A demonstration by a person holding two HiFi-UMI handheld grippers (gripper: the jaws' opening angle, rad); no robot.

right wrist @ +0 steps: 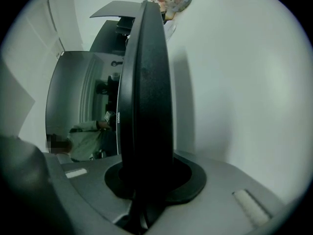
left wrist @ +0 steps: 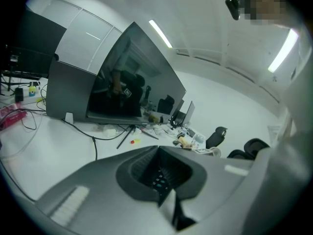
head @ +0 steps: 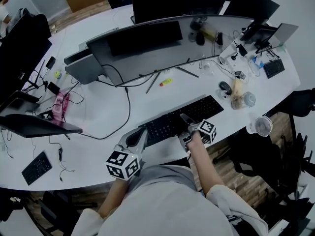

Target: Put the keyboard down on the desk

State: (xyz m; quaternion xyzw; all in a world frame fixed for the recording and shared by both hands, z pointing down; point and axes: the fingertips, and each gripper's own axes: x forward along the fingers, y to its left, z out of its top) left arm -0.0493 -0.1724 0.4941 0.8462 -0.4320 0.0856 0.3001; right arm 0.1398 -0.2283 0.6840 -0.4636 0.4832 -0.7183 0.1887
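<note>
Bare strip of white desk [head: 103, 109] ran between curved monitor [head: 167, 45] and near edge; keyboard [head: 179, 120] spanned its middle. Left of keyboard: open surface, crossed by black cable [head: 129, 109] that looped from monitor base. Behind keyboard: stand legs [head: 153, 80] and small yellow-red object [head: 166, 81] narrowed gap. Right end crowded: mouse [head: 225, 87], jar [head: 248, 100], small fan [head: 264, 126] at edge. Far left: second keyboard [head: 36, 167] and loose wires [head: 61, 161] blocked corner.

I read the keyboard [head: 172, 122] as black; the counter [head: 108, 117] white; the fingers [head: 140, 139] grey; the marker cubes [head: 123, 164] black-and-white squares; one cable [head: 129, 107] black.
</note>
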